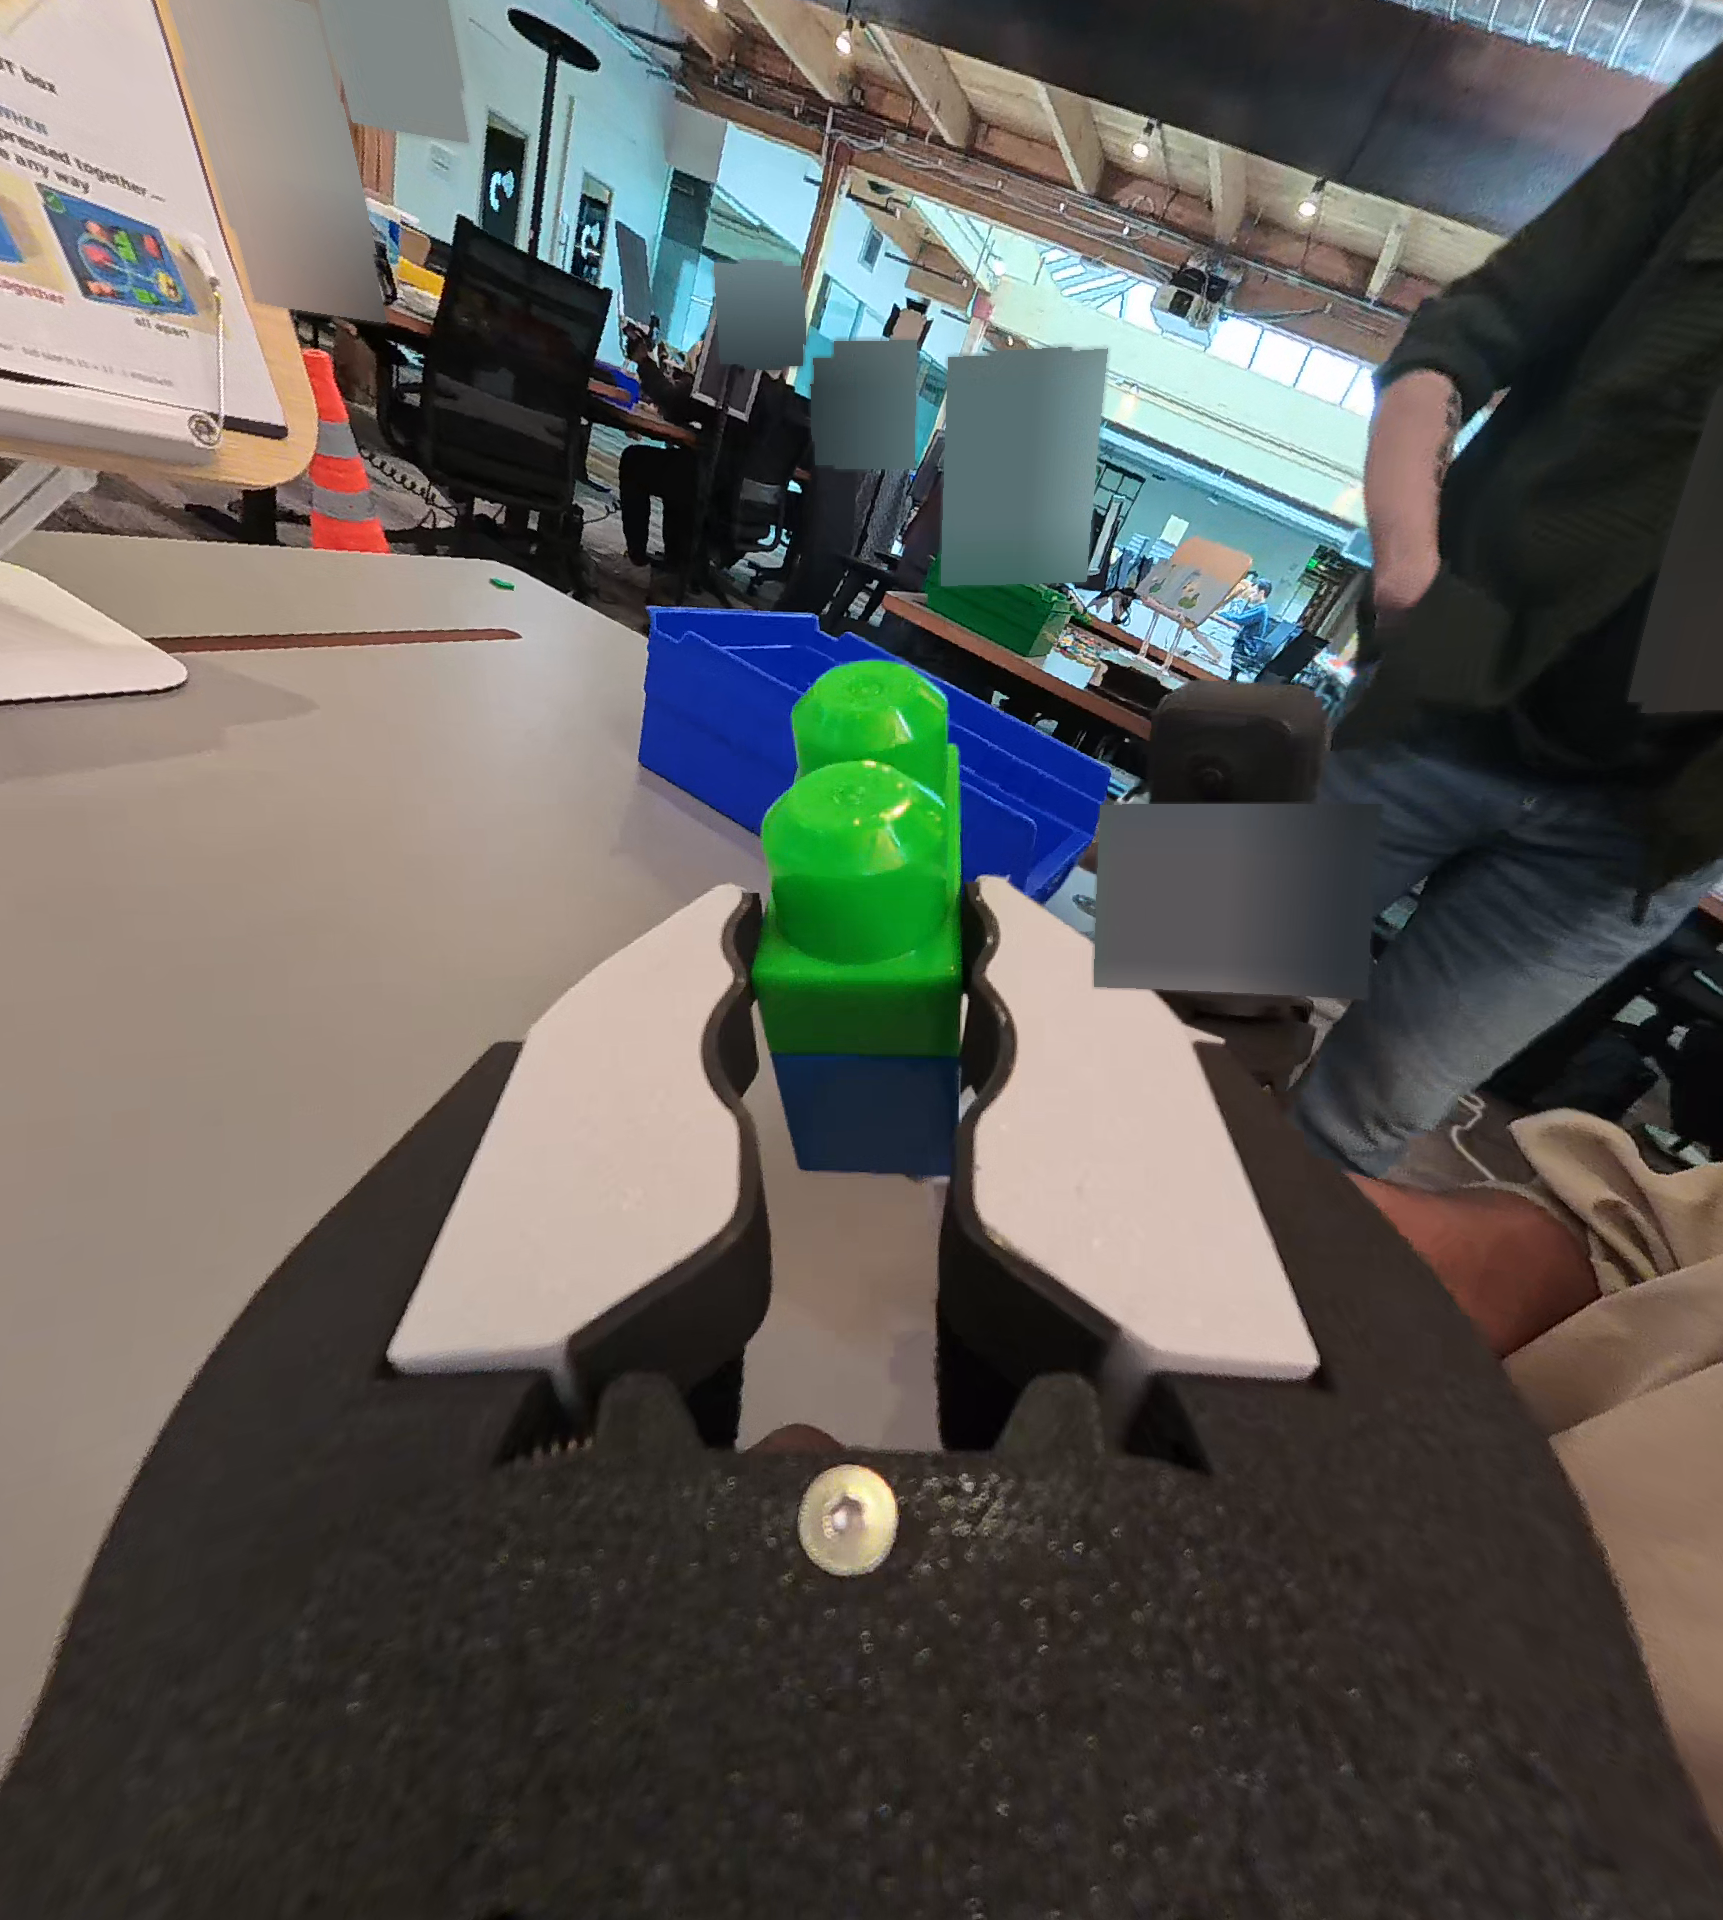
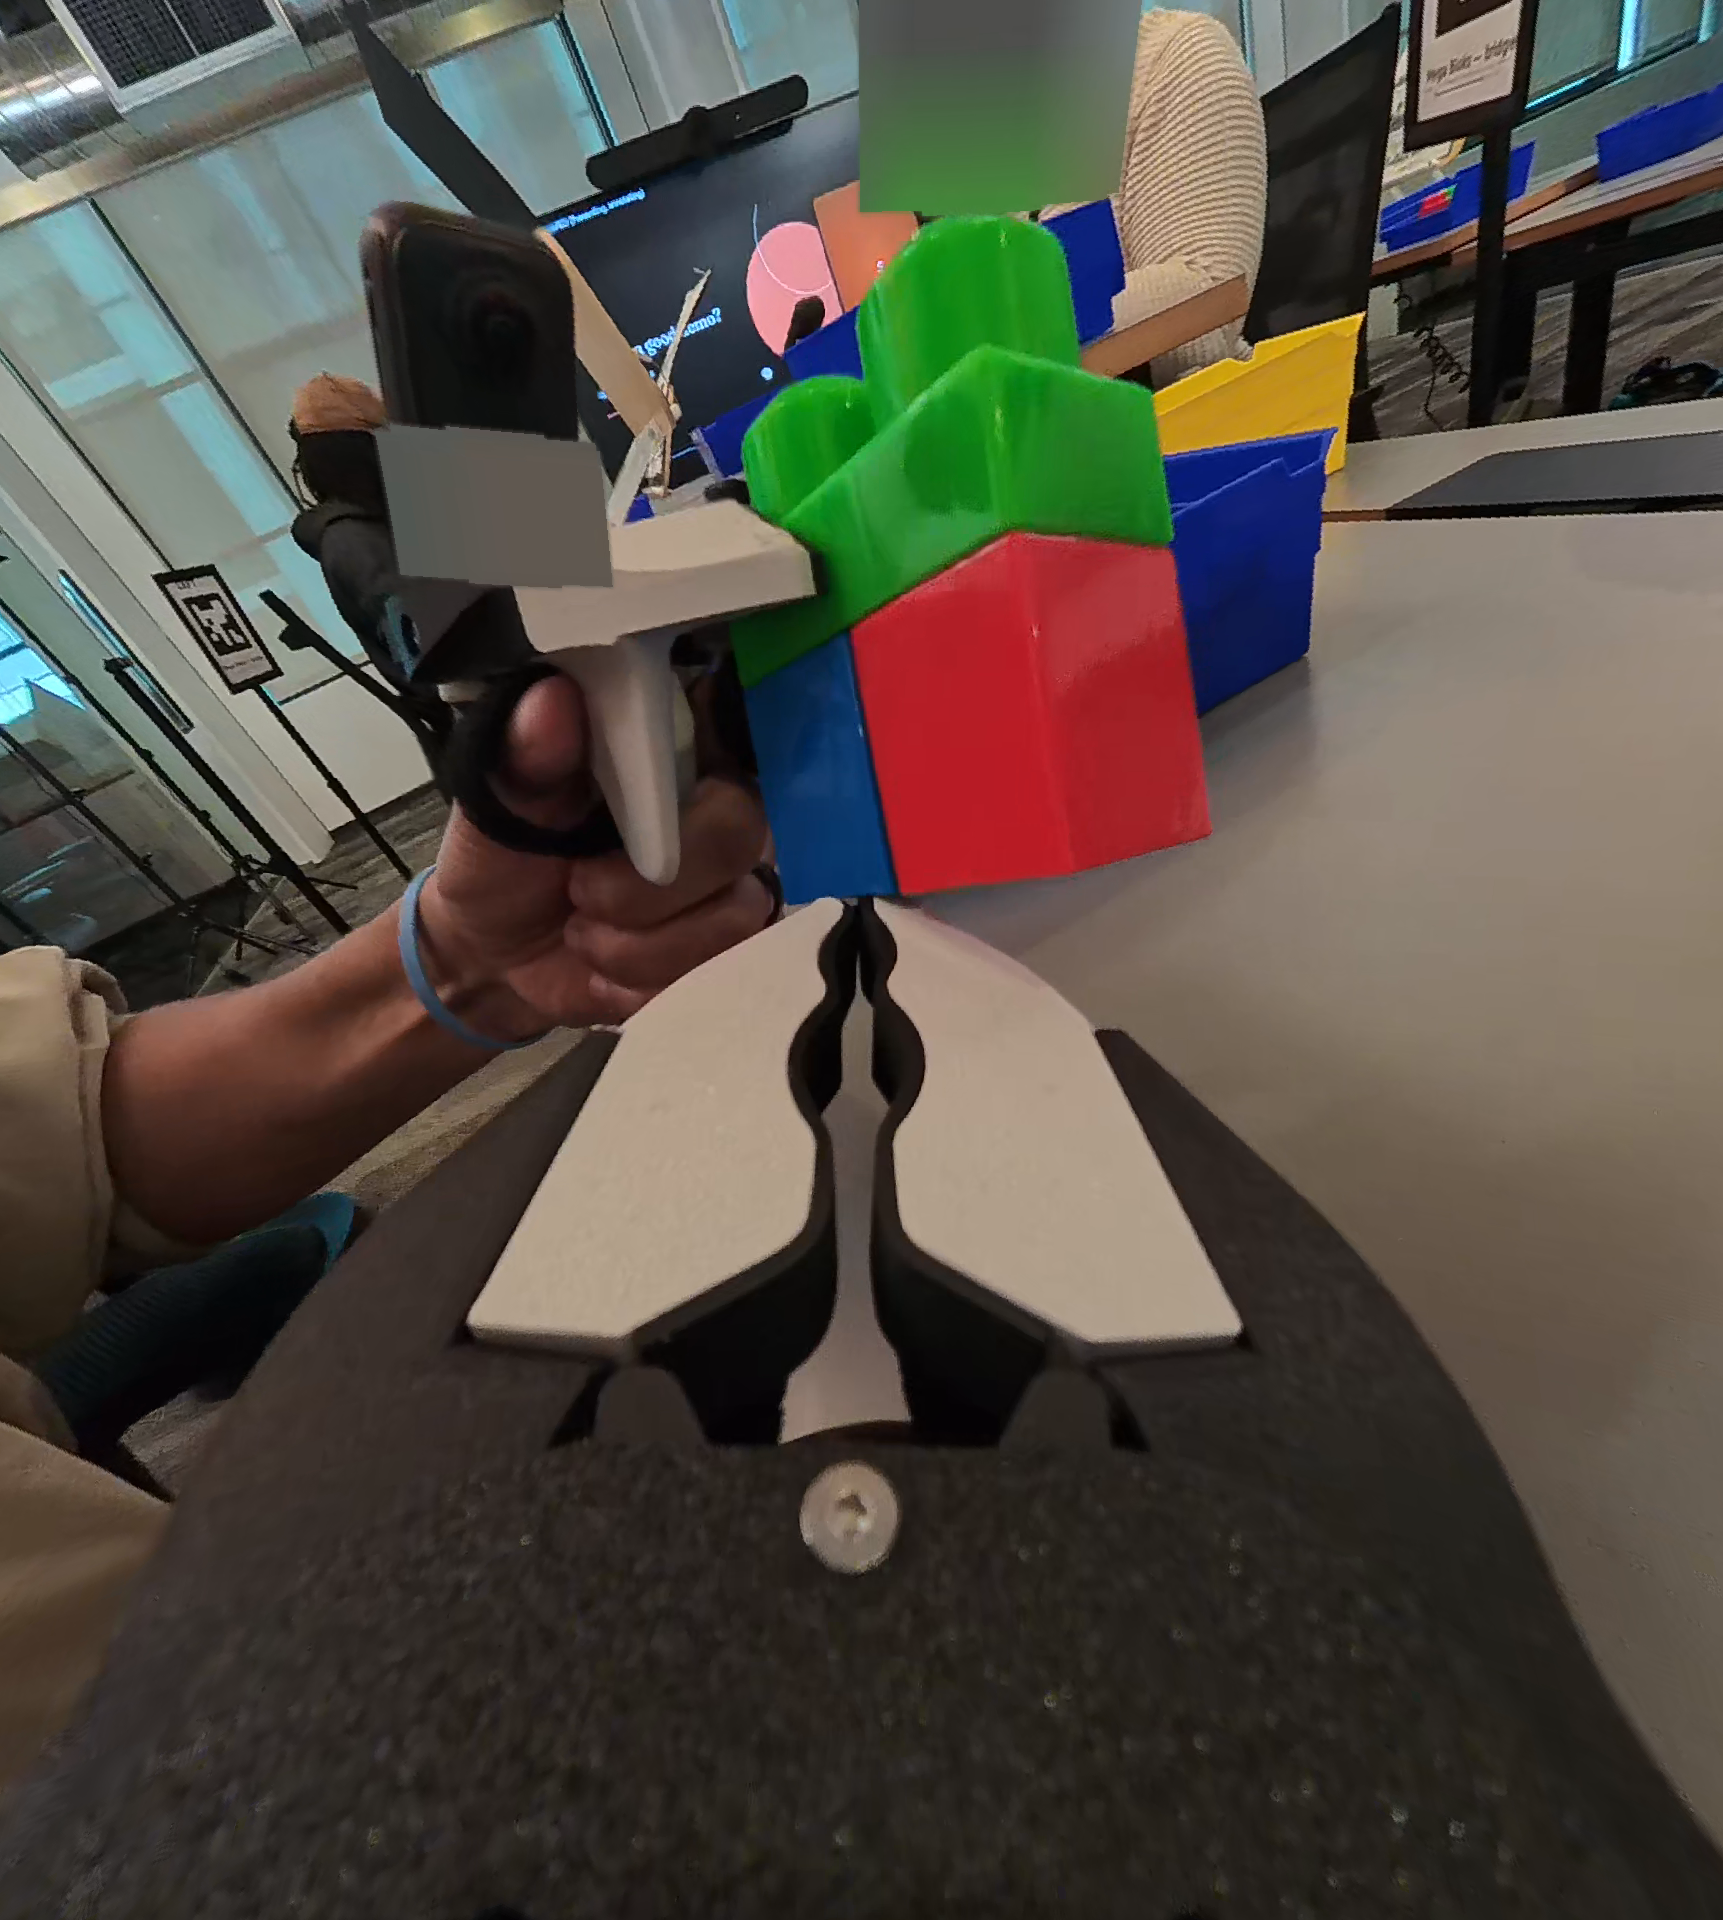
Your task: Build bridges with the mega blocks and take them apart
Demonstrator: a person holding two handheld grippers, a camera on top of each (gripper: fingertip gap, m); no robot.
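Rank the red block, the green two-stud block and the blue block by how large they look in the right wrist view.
1. Red plastic block and green two-stud plastic block: look about alike, so no ranking between them.
2. Blue plastic block: smallest, though only one narrow face shows; the rest is hidden.

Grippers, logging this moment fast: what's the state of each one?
Left gripper: shut on the green two-stud plastic block of the assembly.
Right gripper: shut, holding nothing.
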